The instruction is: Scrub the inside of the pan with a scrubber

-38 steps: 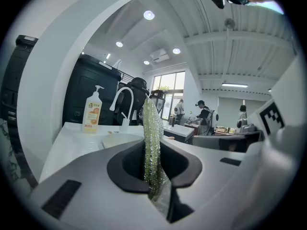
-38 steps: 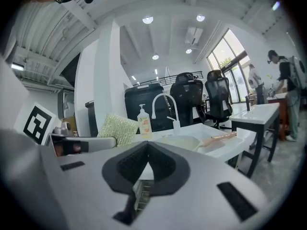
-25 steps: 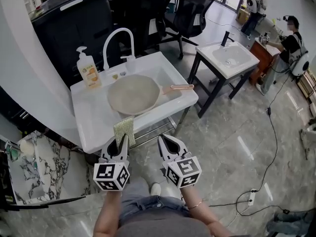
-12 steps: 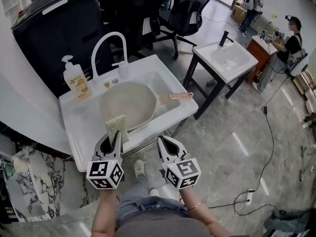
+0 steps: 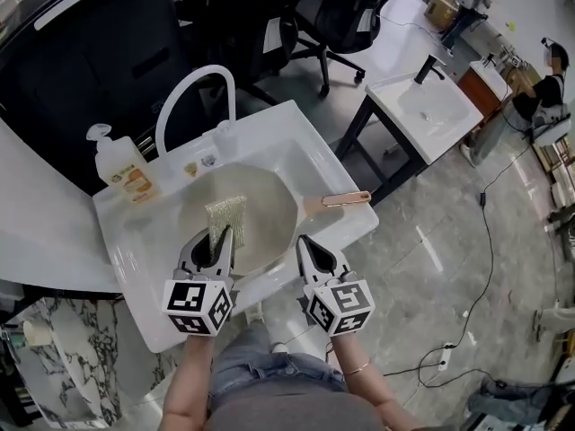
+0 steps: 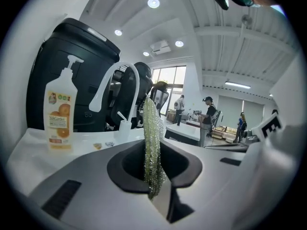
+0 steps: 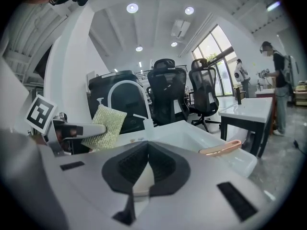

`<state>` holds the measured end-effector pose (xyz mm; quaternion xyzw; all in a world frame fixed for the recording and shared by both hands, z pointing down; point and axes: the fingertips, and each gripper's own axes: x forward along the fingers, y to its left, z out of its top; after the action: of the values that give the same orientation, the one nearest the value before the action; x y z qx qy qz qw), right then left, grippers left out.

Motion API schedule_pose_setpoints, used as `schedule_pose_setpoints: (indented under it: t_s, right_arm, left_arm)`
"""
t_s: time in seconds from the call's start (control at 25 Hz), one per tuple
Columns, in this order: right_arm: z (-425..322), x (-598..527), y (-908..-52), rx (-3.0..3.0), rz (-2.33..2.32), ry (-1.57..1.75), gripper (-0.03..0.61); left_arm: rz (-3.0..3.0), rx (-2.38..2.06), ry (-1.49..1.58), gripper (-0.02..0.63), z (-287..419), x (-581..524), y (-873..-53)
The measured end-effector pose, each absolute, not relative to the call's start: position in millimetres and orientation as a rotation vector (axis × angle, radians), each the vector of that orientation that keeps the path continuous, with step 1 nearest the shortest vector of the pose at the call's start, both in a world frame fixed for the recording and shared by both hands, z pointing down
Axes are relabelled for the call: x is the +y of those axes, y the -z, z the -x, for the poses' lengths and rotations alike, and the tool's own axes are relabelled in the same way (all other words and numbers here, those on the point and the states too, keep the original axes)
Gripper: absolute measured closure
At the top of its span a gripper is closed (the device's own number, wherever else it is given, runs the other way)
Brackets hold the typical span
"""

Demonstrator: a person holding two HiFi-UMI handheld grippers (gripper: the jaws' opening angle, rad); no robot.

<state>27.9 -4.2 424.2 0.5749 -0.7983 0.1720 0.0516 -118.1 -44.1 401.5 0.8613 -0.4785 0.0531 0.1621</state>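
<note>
A beige pan (image 5: 254, 206) lies in the white sink (image 5: 296, 155), its pink handle (image 5: 340, 201) reaching over the right rim. My left gripper (image 5: 218, 237) is shut on a yellow-green mesh scrubber (image 5: 225, 215), which stands upright over the pan's near part. In the left gripper view the scrubber (image 6: 152, 147) is pinched edge-on between the jaws. My right gripper (image 5: 308, 248) is shut and holds nothing, at the sink's front rim right of the pan. The right gripper view shows the scrubber (image 7: 104, 125) and the pan handle (image 7: 221, 148).
A curved white faucet (image 5: 190, 92) rises at the back of the sink, and a soap dispenser (image 5: 119, 167) stands at its back left. A second white sink stand (image 5: 422, 106), office chairs (image 5: 341, 12) and people lie farther right. A cable (image 5: 491, 250) runs over the floor.
Both grippers have come forward from in front of the sink to over its front rim. The scrubber now hangs over the pan.
</note>
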Motion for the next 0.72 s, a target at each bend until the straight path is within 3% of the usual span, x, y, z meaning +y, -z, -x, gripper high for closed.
schedule_pose_setpoints:
  t_s: [0.72]
  right_arm:
    - [-59.1,-80.1,-442.1,-2.305,-1.8,-0.579,0.568]
  left_arm:
    - [-2.409,-1.194,-0.208,0.546,93.0,-109.9,-433.1]
